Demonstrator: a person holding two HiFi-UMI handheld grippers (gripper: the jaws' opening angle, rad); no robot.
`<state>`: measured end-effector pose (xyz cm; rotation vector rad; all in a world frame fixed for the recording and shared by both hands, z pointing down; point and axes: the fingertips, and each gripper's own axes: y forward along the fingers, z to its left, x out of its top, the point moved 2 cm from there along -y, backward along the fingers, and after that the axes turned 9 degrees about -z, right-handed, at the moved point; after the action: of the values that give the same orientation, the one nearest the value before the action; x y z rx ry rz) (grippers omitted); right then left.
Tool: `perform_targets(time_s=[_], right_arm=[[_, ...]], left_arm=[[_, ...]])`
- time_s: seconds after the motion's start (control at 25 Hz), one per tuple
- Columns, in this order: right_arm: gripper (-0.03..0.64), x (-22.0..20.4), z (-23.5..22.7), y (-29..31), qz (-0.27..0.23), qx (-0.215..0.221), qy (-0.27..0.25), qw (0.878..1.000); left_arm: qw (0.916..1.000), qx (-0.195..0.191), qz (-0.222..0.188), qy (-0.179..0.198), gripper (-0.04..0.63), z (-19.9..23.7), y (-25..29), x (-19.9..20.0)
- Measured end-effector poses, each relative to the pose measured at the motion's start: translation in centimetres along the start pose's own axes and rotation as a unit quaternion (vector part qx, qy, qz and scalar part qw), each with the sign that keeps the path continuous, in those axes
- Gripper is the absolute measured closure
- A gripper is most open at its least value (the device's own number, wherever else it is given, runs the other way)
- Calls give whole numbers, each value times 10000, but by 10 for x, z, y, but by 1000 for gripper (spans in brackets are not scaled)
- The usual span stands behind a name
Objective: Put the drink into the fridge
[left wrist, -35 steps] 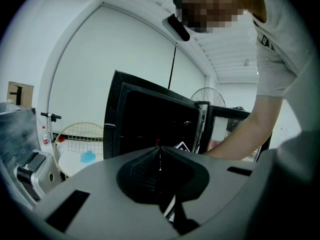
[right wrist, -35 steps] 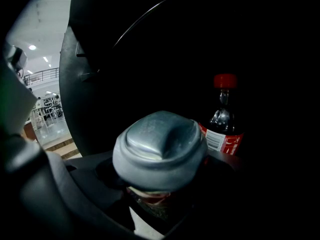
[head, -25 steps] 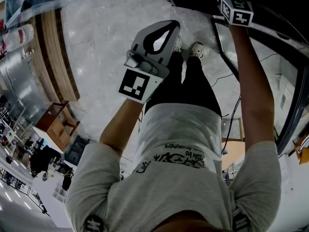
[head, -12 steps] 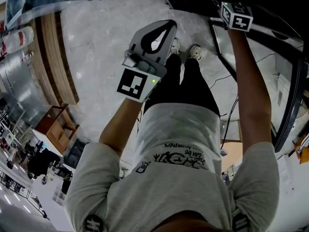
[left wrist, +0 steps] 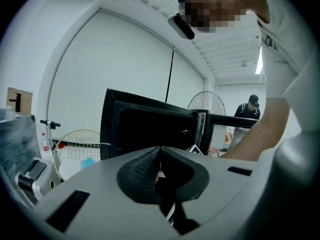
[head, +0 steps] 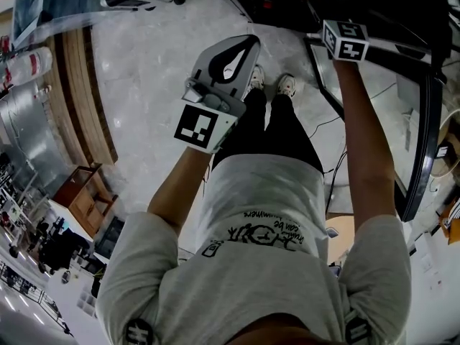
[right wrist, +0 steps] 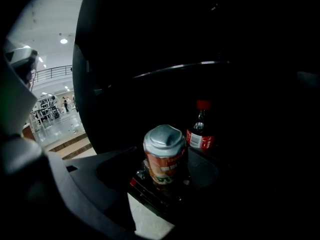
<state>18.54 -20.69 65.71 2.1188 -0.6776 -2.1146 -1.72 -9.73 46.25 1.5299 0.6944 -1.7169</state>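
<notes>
- Across the top of the head view, your left gripper (head: 243, 49) sits at upper centre over the pale stone floor (head: 144, 85), above your shoes (head: 286, 85). Its grey tips meet, and nothing is between them.
- At the upper right of the same view, your right gripper (head: 346, 40) shows only its marker cube. The rest of it reaches into the dark fridge (head: 374, 6), whose glass door (head: 425, 149) hangs open down the right edge. You cannot see the drink from here.
- Centre low in the left gripper view, the two jaws are pressed together along one seam and hold nothing. Beyond them the black fridge fills the middle of the frame with its door swung out to the right. A round fan (left wrist: 207, 104) stands behind it, and a person (left wrist: 250, 111) stands at far right.
- Centre low in the right gripper view, the orange can (right wrist: 165, 156), with its silvery top, stands upright on a fridge shelf (right wrist: 150, 191). It is framed by your two jaws, one to its left and one to its right.
- Your right jaws have just been closing, yet they stand apart and I see neither pad pressing on the can, so you are not holding it.
- Just behind the can and to its right, a cola bottle (right wrist: 201, 134) with a red cap stands upright on the same shelf. The two are close together, but I cannot tell whether they touch.
- At the left edge of that view, past the fridge wall, you can see a bright hall.
</notes>
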Motion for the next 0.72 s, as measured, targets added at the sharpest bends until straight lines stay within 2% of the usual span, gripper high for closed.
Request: perform_targets(time_s=[0.2,0.6,0.72], right_arm=[[322,5,8,-15,-9,-18,39,10000],[460,35,39,-59,-156,204,-113,9996],[477,48,48,-71,-266,318,-53,9991]], left_arm=[[10000,4,-34,34,574,-2,-1,10],[9998,-19,-160,86,574,-12,-10,32],[9997,-40,-201,112,574,-14,-13,37]])
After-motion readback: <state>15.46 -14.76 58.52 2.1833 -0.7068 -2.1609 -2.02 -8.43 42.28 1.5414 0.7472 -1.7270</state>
